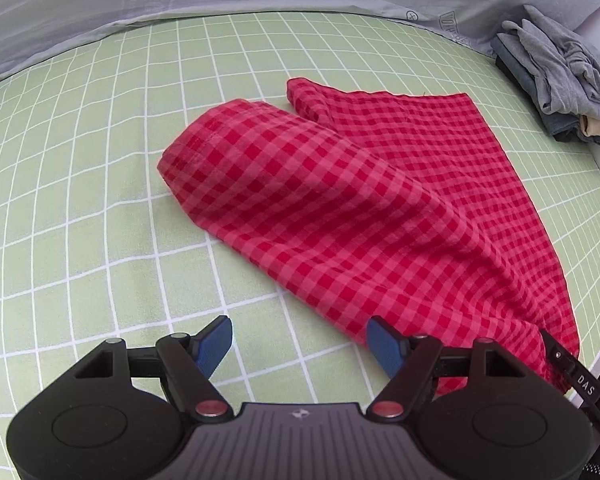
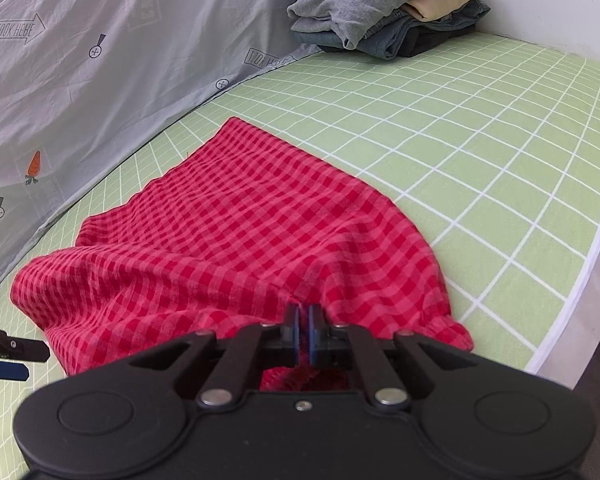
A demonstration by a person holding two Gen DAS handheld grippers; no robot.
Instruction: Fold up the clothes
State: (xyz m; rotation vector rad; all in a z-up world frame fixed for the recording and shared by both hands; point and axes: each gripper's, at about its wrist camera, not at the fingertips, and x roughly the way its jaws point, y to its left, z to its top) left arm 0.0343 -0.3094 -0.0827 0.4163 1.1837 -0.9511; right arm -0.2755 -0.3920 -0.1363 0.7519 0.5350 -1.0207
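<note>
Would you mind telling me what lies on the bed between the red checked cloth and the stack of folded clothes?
Nothing: in the right wrist view only bare green grid-patterned sheet separates the red checked cloth from the stack of folded clothes.

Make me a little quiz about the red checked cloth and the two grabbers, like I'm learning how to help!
1. True or false: the left gripper is squeezing the red checked cloth.
2. Which gripper has the cloth pinched: A left, B right, C neither?
3. Fill in: the pile of folded clothes sits at the far corner of the green checked ____.

Key
1. False: its jaws stand open over the sheet, empty.
2. B: its pads are closed on the cloth's near edge.
3. Sheet.
</note>
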